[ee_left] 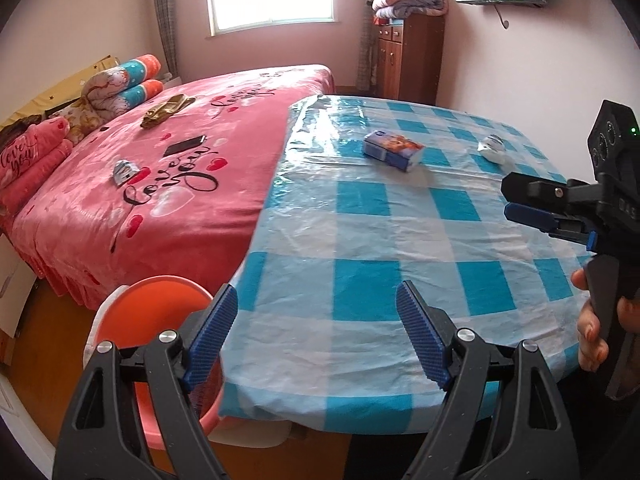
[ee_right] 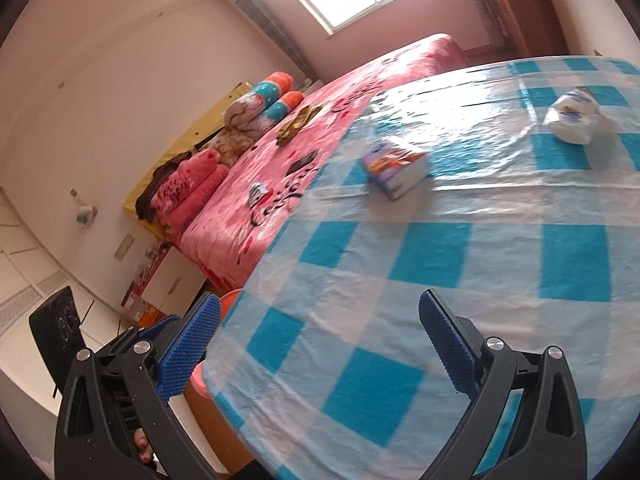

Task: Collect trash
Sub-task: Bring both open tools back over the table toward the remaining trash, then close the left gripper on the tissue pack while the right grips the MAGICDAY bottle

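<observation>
Bedroom; bench (ee_left: 400, 240) under blue-and-white checked plastic cloth, butted against bed (ee_left: 160, 200) with pink blanket.

Trash, on bench: small printed carton (ee_left: 394, 150), lying flat near far middle; crumpled white wrapper (ee_left: 494, 148), further right, well apart from carton. On bed: another crumpled wrapper (ee_left: 125, 171), near black phone (ee_left: 185, 145).

Receptacle: orange bin (ee_left: 160, 300), on floor beside bench's near-left corner.

Left tool (ee_left: 316, 328): released, nothing between pads, over bench's near edge. Right tool (ee_right: 320, 340): released, empty, likewise short of carton.

Risks, judged: slick cloth letting carton slide away under a one-sided pinch; light wrapper slipping free on carry to bin; phone taken for trash.
</observation>
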Available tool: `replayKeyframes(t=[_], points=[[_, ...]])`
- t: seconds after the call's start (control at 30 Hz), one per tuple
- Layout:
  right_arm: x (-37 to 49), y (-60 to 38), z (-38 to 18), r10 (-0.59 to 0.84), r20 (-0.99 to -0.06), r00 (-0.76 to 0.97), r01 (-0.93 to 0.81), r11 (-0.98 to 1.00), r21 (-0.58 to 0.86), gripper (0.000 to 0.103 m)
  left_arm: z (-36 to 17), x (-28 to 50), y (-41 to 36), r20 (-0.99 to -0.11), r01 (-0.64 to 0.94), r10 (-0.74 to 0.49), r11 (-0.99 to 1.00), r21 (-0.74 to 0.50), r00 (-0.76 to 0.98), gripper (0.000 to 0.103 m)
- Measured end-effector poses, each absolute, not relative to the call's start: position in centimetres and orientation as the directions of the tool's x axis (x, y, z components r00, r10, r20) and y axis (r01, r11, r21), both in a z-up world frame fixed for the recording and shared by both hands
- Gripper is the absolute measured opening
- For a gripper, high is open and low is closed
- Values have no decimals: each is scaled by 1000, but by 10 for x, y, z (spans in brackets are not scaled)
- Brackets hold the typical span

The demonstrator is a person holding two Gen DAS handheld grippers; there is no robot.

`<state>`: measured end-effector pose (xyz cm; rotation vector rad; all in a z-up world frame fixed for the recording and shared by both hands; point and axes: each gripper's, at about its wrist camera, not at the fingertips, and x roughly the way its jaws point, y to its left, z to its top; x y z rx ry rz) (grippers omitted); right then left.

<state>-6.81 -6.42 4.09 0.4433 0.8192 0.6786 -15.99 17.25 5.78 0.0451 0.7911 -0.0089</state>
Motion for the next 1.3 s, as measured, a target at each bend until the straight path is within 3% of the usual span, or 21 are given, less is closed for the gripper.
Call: replayKeyframes(t=[0.3, 0.6, 0.93, 1.3], points=[[-51, -118, 33, 657, -511, 554, -280, 725, 629, 98, 57, -138, 141, -761, 80, -28, 996, 32, 648, 82], [-28, -176, 33, 569, -535, 625, -158, 763, 626, 98, 57, -90, 107, -773, 142, -144, 987, -70, 618, 87], [13, -221, 27, 471, -611, 637, -63, 821, 567, 98, 50, -6, 96, -767, 64, -200, 977, -204, 610, 87], [63, -215, 24, 400, -659, 637, -47, 874, 484, 95, 40, 59, 86, -763, -18, -146, 979, -202, 629, 87]])
